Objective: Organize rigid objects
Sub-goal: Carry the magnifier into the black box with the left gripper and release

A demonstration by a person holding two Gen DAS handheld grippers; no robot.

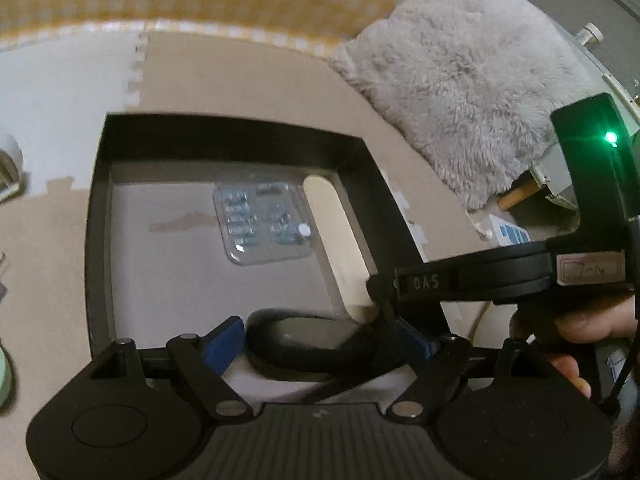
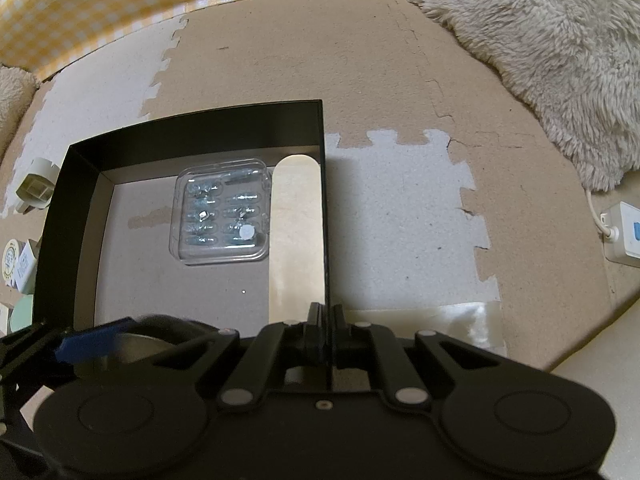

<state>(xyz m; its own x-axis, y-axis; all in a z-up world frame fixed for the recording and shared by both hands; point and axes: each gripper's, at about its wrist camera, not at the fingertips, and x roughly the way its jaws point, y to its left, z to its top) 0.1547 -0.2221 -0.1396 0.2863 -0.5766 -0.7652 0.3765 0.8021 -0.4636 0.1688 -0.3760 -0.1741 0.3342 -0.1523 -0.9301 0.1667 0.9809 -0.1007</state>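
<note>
- A shallow black cardboard box with a grey floor sits on tan and white foam floor tiles; it is the place where things are being gathered.
- Already inside: a clear plastic blister case of small metal parts lies flat toward the 12 o'clock end, and a pale wooden tongue-shaped stick lies just beside it, along the 3 o'clock wall.
- The left gripper — blue pads spread wide — hangs over the 6 o'clock end of the box, with a dark oval rimmed object, possibly a lid or small dish, between its fingers. It is blurred, and I cannot tell whether the pads press on it or are apart from it.
- The right gripper is clenched on the thin right wall of the box, apparently steadying it.
- Outside the box at 9 o'clock, a cream plastic plug-like block and some small pale containers wait on the tiles.
- My judgement: the task is partway — two items stowed, a third at the box, several left.
- A fluffy grey cushion lies at 1 o'clock, a white power strip at 3 o'clock.
</note>
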